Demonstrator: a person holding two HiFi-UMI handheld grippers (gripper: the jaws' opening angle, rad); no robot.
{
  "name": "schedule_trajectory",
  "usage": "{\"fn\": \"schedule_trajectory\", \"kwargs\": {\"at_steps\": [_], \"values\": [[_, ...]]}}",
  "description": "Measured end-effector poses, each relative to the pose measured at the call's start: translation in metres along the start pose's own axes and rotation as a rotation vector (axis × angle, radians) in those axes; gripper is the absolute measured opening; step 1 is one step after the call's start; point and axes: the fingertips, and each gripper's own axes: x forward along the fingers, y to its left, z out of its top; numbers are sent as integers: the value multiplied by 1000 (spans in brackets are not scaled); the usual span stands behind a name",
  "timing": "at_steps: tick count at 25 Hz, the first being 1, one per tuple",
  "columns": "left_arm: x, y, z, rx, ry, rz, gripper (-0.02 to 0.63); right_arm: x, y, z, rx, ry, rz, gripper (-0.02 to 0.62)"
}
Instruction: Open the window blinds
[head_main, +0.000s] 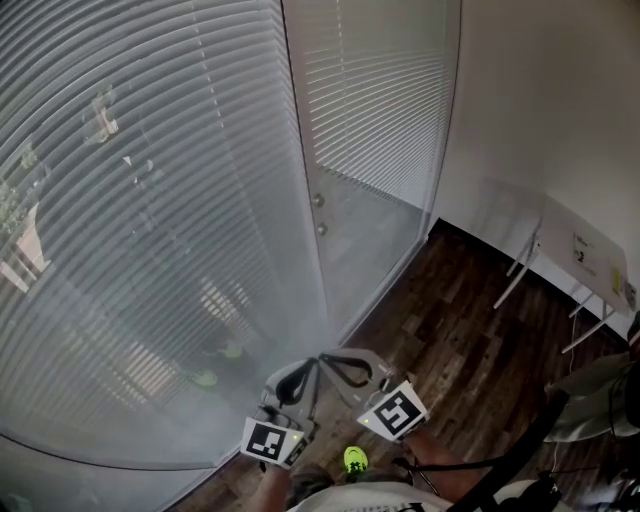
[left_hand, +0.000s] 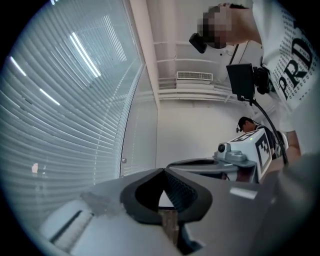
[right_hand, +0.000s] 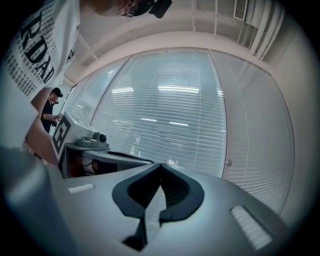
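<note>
Two grippers sit low in the head view, side by side. Left gripper (head_main: 300, 378) has its jaws pressed together at the tips, nothing between them. Right gripper (head_main: 345, 368), just beside it, is closed the same way and is just as empty. The two noses almost meet, and whether they touch I can't tell.

Both point towards the window blinds (head_main: 150, 250), which fill the frame from nine round to twelve o'clock, with the slats lying flat and closed. A second, narrower blind (head_main: 380, 100) hangs at one o'clock. That's two panels, split by a pale upright frame (head_main: 305, 180) that carries two small knobs (head_main: 318, 200).

Dark wooden floor (head_main: 450, 330) spreads out at three o'clock. One white table (head_main: 575, 245) stands against the wall at two o'clock.
</note>
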Motion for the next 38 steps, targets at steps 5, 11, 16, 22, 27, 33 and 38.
{"fn": "schedule_trajectory", "kwargs": {"at_steps": [5, 11, 16, 22, 27, 33, 38], "values": [[8, 12, -8, 8, 17, 22, -8, 10, -8, -8, 7, -6, 19, 8], [25, 36, -22, -17, -13, 7, -9, 32, -23, -27, 2, 18, 4, 8], [67, 70, -21, -35, -79, -12, -8, 61, -63, -36, -29, 15, -29, 8], [74, 82, -47, 3, -97, -26, -9, 74, -73, -59, -70, -26, -65, 8], [84, 102, -46, -71, -157, -44, -8, 96, -86, -61, -6, -56, -64, 8], [98, 120, -57, -83, -151, -69, -8, 112, -98, -77, -40, -3, -86, 8], [112, 129, -67, -98, -130, -65, -8, 120, -111, -89, -65, 53, -83, 8]]}}
